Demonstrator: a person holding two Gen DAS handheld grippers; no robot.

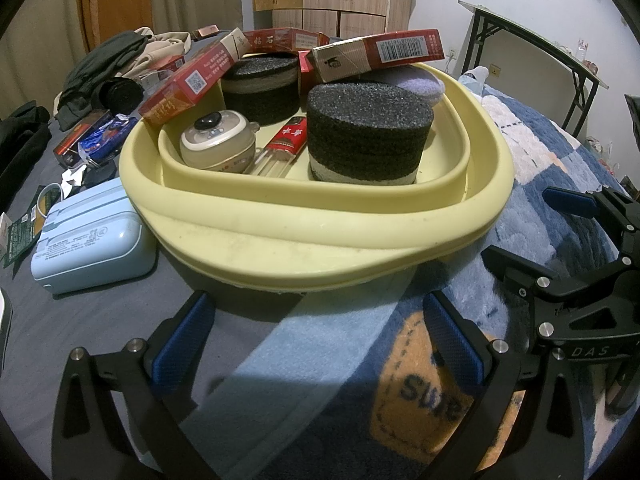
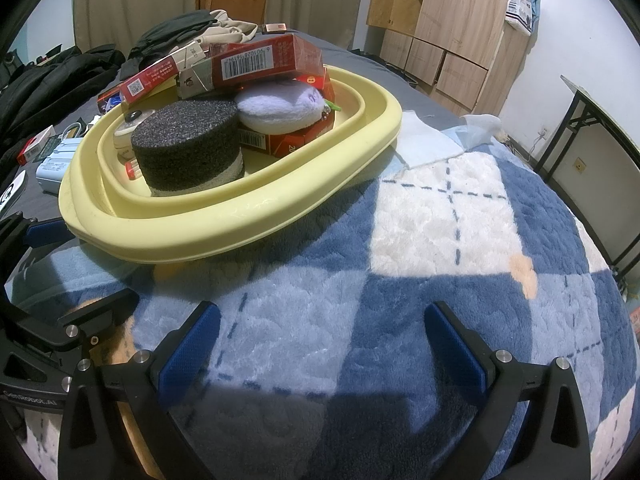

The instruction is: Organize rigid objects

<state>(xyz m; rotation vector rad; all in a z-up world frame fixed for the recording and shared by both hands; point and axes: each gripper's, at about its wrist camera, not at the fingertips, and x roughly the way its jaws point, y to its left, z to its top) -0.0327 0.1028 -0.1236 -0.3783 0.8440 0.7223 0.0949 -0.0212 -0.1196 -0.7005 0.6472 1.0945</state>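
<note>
Fleecy checked blanket (image 2: 420,216); smooth yellow basin (image 1: 320,224), perhaps collapsible.

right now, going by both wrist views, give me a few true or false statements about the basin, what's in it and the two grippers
1. Both the left gripper and the right gripper are open and hold nothing. True.
2. The yellow basin is empty. False: it holds two black foam cylinders, red cartons and other items.
3. A red carton with a barcode rests high across the pile, above the near black foam cylinder. True.
4. The light blue case lies inside the basin. False: it lies outside, beside the basin's wall.
5. The basin sits partly on a blue and white plaid blanket. True.
</note>
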